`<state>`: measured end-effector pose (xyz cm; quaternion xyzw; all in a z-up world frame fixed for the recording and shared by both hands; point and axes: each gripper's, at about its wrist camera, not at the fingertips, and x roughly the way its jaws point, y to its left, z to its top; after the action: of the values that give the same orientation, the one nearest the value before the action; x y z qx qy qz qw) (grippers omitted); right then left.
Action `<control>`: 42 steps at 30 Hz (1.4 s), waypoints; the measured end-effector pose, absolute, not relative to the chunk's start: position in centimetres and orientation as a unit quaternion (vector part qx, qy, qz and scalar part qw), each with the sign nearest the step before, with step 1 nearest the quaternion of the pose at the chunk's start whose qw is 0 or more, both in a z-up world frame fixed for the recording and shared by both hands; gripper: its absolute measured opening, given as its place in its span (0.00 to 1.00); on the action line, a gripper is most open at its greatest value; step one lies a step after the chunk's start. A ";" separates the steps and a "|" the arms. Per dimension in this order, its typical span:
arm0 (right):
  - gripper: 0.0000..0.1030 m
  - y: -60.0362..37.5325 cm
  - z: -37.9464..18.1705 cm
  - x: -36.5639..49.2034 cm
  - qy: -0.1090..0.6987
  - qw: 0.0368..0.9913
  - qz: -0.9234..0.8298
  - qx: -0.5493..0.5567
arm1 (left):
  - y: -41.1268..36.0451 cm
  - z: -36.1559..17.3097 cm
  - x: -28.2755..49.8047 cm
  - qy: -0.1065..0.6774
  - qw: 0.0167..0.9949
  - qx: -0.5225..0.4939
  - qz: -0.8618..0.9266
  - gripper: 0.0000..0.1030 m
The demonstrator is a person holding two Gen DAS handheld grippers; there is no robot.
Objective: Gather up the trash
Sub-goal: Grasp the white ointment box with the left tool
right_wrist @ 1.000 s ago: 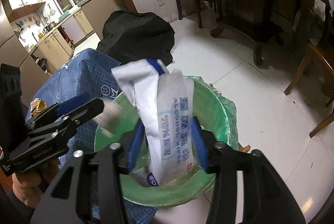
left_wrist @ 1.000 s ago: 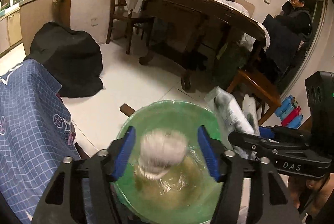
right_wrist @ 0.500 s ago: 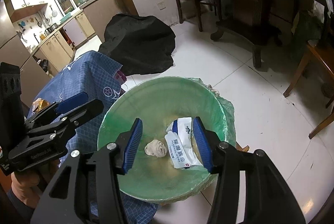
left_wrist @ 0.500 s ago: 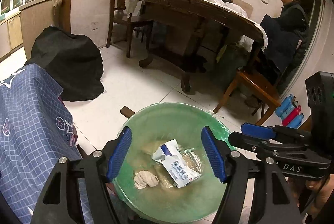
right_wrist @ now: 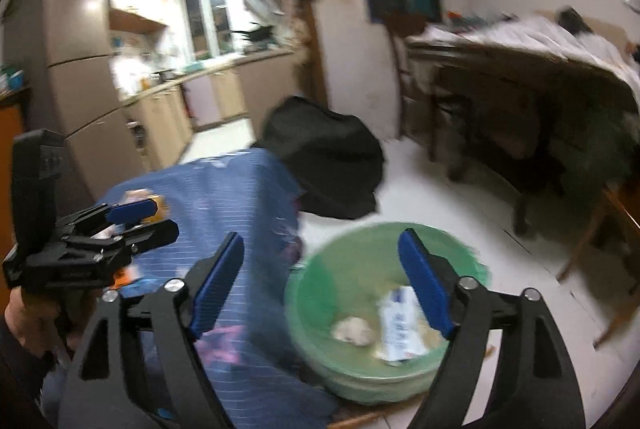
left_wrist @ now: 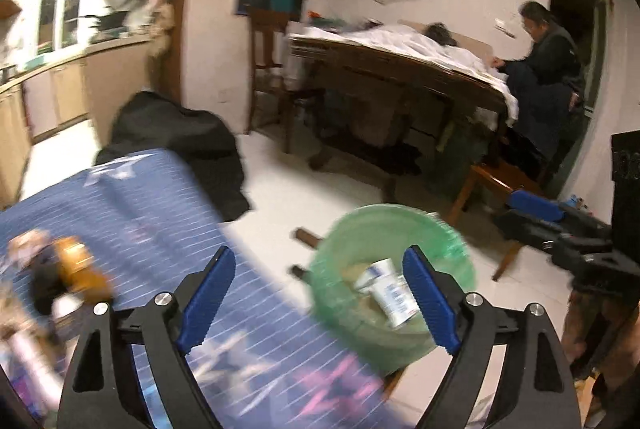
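Bin, green-lined, stands on the white floor just beside the desk, which carries a blue checked cloth. Inside the bin lie a white wipes pack with blue print and, beside it, a crumpled tissue wad, both resting on the liner at the bottom.

Left tongs: jaws spread wide and empty, blue pads apart, positioned above the desk edge with the bin seen between and behind the fingers. Right tongs: jaws likewise wide and empty, poised over the gap between desk and bin, the right pad overlapping the pack in that view. Each tool appears in the other's camera, the left tongs at the left of the right wrist view, over the cloth.

Desk items: an orange and white packet, blurred, lies on the cloth near the left tongs; its type cannot be told.

Background: a black bag on the floor beyond the desk, a wooden dining table with white covering, a seated person at its far end, and kitchen counters at left. Both views are motion-blurred.
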<state>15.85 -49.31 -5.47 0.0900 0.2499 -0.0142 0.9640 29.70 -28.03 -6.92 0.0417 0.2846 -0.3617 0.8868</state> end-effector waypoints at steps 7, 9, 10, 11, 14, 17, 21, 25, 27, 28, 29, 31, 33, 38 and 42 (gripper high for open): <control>0.78 -40.1 -5.6 16.9 0.241 0.964 0.098 0.059 | -10.1 -8.3 29.5 0.297 0.926 0.021 -0.231 0.85; 0.78 -37.4 -6.0 17.7 0.247 0.959 0.127 0.049 | -5.8 -8.8 30.0 0.305 0.931 0.006 -0.198 0.85; 0.78 -35.8 -6.2 17.7 0.249 0.958 0.135 0.044 | -3.8 -8.9 30.0 0.308 0.934 -0.002 -0.181 0.85; 0.78 -34.6 -6.4 17.8 0.251 0.956 0.145 0.041 | -1.3 -8.9 30.1 0.309 0.937 -0.012 -0.162 0.85; 0.78 -31.4 -7.0 18.4 0.257 0.951 0.169 0.033 | 3.9 -8.4 29.4 0.301 0.945 -0.026 -0.128 0.85; 0.78 -28.3 -7.5 18.5 0.261 0.945 0.197 0.022 | 7.8 -7.9 28.7 0.293 0.950 -0.034 -0.103 0.85; 0.78 -24.2 -8.2 18.8 0.271 0.933 0.236 0.002 | 10.7 -7.8 29.5 0.307 0.945 -0.023 -0.109 0.88; 0.78 -20.6 -9.5 19.4 0.288 0.917 0.277 -0.017 | 11.5 -10.1 32.2 0.360 0.923 0.006 -0.136 0.88; 0.78 -19.1 -10.5 19.9 0.301 0.907 0.292 -0.026 | 11.0 -11.1 33.7 0.378 0.915 0.015 -0.142 0.88; 0.78 -18.3 -11.1 20.1 0.307 0.902 0.300 -0.032 | 10.8 -11.6 34.7 0.391 0.908 0.020 -0.148 0.88; 0.78 -17.8 -11.6 20.3 0.312 0.899 0.305 -0.035 | 10.6 -12.3 35.6 0.400 0.904 0.022 -0.151 0.88; 0.78 -16.6 -12.4 20.5 0.321 0.892 0.317 -0.041 | 10.2 -13.2 37.1 0.421 0.893 0.021 -0.159 0.88; 0.77 -15.7 -13.0 20.8 0.326 0.887 0.325 -0.046 | 9.5 -14.5 38.4 0.440 0.883 0.033 -0.159 0.87; 0.77 -14.2 -13.5 22.2 0.336 0.877 0.339 -0.055 | 8.8 -15.8 40.1 0.462 0.868 0.027 -0.180 0.72; 0.66 -13.6 -14.0 23.6 0.348 0.871 0.341 -0.061 | 8.3 -15.0 39.5 0.447 0.872 0.019 -0.201 0.40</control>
<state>23.56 -13.60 -14.02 -0.0607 0.3480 0.3412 0.8711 39.50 8.30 -14.96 0.0187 0.4466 -0.2006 0.8717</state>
